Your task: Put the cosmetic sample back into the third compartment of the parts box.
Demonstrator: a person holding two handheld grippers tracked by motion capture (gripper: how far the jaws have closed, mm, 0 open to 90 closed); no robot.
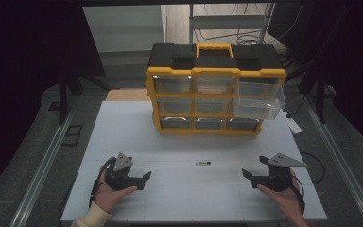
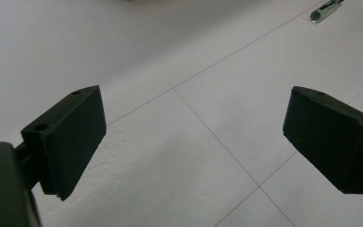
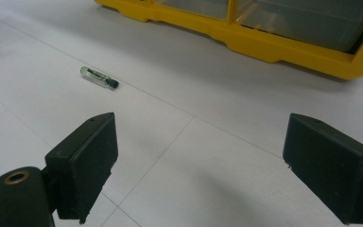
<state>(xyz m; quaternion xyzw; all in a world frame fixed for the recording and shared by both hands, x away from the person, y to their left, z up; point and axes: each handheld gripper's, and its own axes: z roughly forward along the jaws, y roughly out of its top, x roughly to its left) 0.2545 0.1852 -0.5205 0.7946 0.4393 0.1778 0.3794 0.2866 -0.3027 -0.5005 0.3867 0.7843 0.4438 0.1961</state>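
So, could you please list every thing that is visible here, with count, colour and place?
Table: one, white, under everything.
Drawer cabinet: one, yellow and black, clear drawers, at the far middle of the table.
Open drawer: one, clear, pulled out at the cabinet's upper right.
Small tube: one, clear with a dark end, lying on the table between the two grippers.
Left gripper: one, black, near left, jaws open, nothing between them.
Right gripper: one, black, near right, jaws open, nothing between them.
Hands: two, one holding each gripper.

yellow-and-black drawer cabinet on a white table; black jaws.
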